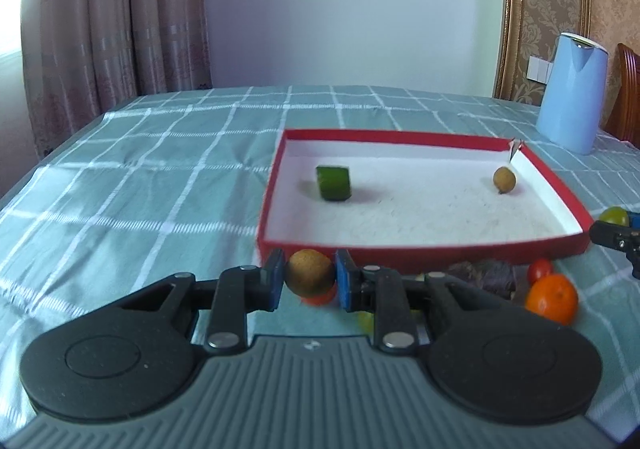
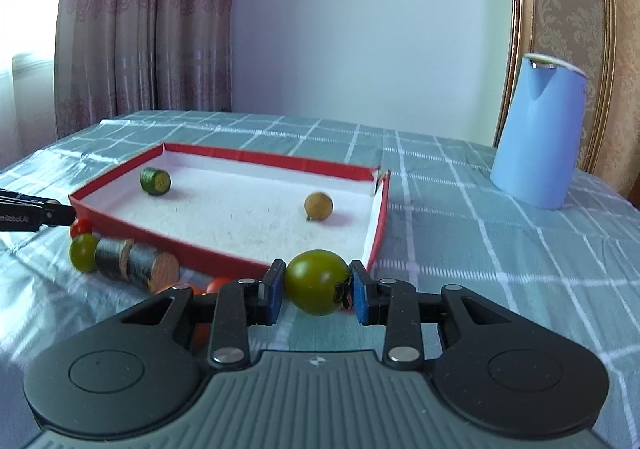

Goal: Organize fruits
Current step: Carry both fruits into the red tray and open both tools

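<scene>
My left gripper [image 1: 310, 279] is shut on a brown longan [image 1: 310, 273], held just before the near wall of the red tray [image 1: 420, 253]. My right gripper [image 2: 318, 285] is shut on a green tomato [image 2: 316, 281] near the tray's [image 2: 376, 237] right front corner. Inside the tray lie a green cucumber piece [image 1: 334, 188] [image 2: 155, 181] and another longan [image 1: 504, 179] [image 2: 318, 205]. On the cloth in front of the tray lie an orange [image 1: 552, 299], a red cherry tomato [image 1: 540, 269], dark sugarcane pieces [image 2: 136, 263], and a second green tomato [image 2: 83, 252].
A blue kettle [image 1: 572, 93] [image 2: 538, 133] stands on the checked tablecloth behind and right of the tray. Curtains hang at the far left. A wooden chair [image 1: 626, 97] stands beyond the kettle. The right gripper's tip and its tomato show at the left wrist view's right edge [image 1: 616, 233].
</scene>
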`<action>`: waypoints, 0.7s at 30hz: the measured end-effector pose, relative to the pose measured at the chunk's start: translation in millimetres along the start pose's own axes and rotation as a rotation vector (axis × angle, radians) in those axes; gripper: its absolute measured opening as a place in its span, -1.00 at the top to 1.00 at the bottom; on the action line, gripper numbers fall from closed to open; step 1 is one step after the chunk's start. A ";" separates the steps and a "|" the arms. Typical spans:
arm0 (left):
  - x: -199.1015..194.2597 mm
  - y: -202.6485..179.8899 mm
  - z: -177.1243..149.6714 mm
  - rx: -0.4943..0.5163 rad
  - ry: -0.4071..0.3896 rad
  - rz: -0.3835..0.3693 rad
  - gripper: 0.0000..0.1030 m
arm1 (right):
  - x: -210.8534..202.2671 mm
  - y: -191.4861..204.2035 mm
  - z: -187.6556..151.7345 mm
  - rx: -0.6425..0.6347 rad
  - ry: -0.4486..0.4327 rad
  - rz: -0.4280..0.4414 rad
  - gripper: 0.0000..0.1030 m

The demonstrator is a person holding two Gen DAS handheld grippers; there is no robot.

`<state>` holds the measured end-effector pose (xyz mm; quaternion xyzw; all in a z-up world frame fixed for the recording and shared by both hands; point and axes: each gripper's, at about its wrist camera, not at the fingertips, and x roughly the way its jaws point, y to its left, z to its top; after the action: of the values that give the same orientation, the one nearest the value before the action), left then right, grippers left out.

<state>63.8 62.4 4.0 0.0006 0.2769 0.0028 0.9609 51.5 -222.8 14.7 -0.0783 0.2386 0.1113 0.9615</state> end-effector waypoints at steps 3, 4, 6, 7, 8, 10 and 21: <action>10.5 -10.3 10.2 0.014 0.000 -0.001 0.54 | 7.5 3.7 11.7 -0.004 -0.009 0.002 0.35; 13.8 -13.2 13.2 0.016 0.000 -0.002 0.54 | 10.8 5.2 15.5 -0.007 -0.010 0.002 0.35; 20.8 -18.4 18.0 0.022 0.000 0.001 0.54 | 19.2 8.1 21.3 -0.013 -0.009 -0.002 0.35; 24.9 -20.7 20.1 0.022 0.003 0.004 0.54 | 23.8 9.9 23.3 -0.017 -0.004 -0.002 0.35; 29.3 -22.9 21.4 0.020 0.005 0.010 0.54 | 29.4 11.9 25.0 -0.022 0.003 -0.001 0.35; 38.6 -26.9 24.2 0.023 0.017 0.017 0.54 | 41.4 15.2 27.3 -0.027 0.021 -0.003 0.35; 75.0 -36.6 39.5 0.025 0.048 0.052 0.54 | 99.0 30.6 33.7 -0.066 0.146 -0.006 0.35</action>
<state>148.5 26.3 -2.5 0.0196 0.2999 0.0243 0.9534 143.9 -169.0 -5.9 -0.1186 0.3040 0.1104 0.9388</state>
